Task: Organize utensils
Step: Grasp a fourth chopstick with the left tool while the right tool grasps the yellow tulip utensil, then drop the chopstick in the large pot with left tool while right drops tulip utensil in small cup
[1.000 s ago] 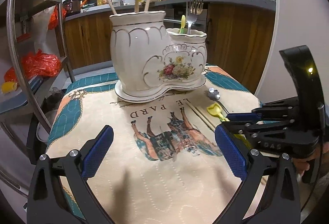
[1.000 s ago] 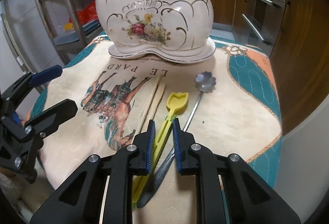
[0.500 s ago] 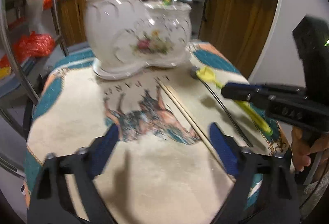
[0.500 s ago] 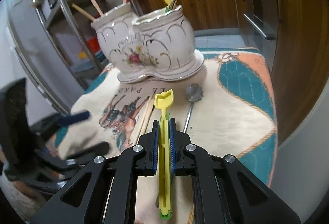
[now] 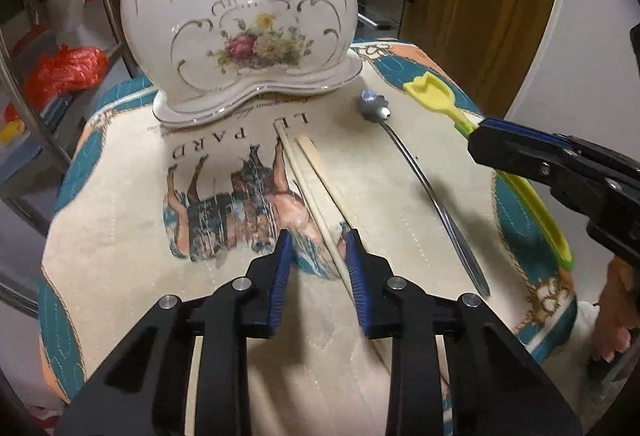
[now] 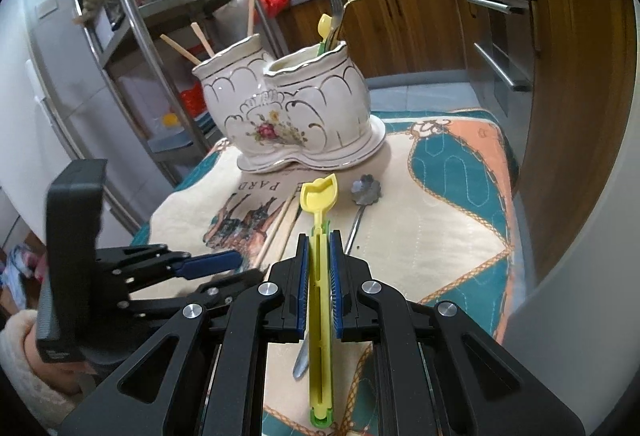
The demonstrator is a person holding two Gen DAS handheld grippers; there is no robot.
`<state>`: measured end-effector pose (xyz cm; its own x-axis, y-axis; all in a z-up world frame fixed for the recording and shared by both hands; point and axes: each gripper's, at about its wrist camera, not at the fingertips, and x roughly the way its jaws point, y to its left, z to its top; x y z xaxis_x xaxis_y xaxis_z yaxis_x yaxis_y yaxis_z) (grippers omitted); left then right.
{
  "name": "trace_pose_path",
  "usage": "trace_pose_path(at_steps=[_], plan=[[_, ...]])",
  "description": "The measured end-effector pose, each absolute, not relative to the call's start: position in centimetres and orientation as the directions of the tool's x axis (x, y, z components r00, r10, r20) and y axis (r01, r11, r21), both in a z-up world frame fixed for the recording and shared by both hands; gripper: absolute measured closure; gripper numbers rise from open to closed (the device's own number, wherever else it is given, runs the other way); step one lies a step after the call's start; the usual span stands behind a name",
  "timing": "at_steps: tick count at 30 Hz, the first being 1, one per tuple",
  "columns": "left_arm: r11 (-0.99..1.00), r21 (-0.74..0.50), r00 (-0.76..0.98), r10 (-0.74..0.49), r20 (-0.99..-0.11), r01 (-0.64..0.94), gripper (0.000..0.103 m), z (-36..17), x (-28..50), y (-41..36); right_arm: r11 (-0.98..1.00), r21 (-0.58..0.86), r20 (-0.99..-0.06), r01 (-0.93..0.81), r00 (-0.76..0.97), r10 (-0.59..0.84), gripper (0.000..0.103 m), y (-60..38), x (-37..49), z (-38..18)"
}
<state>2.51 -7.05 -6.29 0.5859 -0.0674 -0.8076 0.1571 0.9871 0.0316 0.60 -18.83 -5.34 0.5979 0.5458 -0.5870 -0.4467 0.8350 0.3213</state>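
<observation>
Holder (image 6: pixel 288 116) with forks, chopsticks, right jaws clamping yellow utensil (image 6: pixel 320 276), left jaws closing around chopsticks (image 5: pixel 316 188)

I see bare cloth (image 5: pixel 120 236) left of the chopsticks (image 5: pixel 316 192); the ceramic holder (image 5: pixel 240 20) blocks the table's far end.

— Where was the left gripper (image 5: pixel 318 256) relative to the chopsticks (image 5: pixel 310 178)?

— Tilted steeply down over their near ends. Its jaws had just been closing, with the chopsticks between the blue pads (image 5: pixel 280 278), one stick lying against the right pad, the left pad still apart from them.

— And the right gripper (image 6: pixel 319 290)?

— Off to the chopsticks' right and raised above them, jaws clamped on the yellow utensil (image 6: pixel 320 236). A hand (image 5: pixel 616 310) showed behind it.
</observation>
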Motion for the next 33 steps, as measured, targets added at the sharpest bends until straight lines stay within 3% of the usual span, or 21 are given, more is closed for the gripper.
trace_pose_path(at_steps=[3, 5, 9, 22, 26, 31, 33], plan=[[0.986, 0.035, 0.577, -0.068, -0.814, 0.165, 0.080, -6.2, 3.1, -7.3, 0.832, 0.321, -0.587, -0.453, 0.594, 0.550, 0.092, -18.8, 0.5, -5.4], [0.984, 0.030, 0.565, -0.075, -0.822, 0.174, 0.095, -6.1, 3.6, -7.2, 0.831, 0.319, -0.591, -0.456, 0.589, 0.551, 0.092, -18.7, 0.5, -5.5], [0.976, 0.007, 0.532, -0.114, -0.839, 0.219, 0.099, -5.8, 3.2, -5.6, 0.843, 0.284, -0.615, -0.457, 0.587, 0.526, 0.092, -18.8, 0.6, -5.6], [0.932, 0.111, 0.501, -0.083, -0.861, 0.344, 0.099, -5.7, 0.8, -1.1, 0.882, 0.157, -0.754, -0.445, 0.523, 0.398, 0.092, -19.3, 1.1, -8.2], [0.925, 0.128, 0.505, -0.077, -0.860, 0.359, 0.099, -5.7, 0.8, -1.3, 0.874, 0.140, -0.783, -0.465, 0.488, 0.386, 0.079, -18.8, 0.7, -8.1], [0.923, 0.114, 0.507, -0.097, -0.856, 0.368, 0.097, -5.8, 1.4, -1.3, 0.867, 0.088, -0.818, -0.491, 0.461, 0.344, 0.080, -18.2, 0.7, -7.8], [0.923, 0.104, 0.507, -0.107, -0.855, 0.371, 0.097, -5.8, 1.7, -1.2, 0.872, 0.103, -0.829, -0.479, 0.443, 0.341, 0.088, -18.3, 1.2, -7.7]])
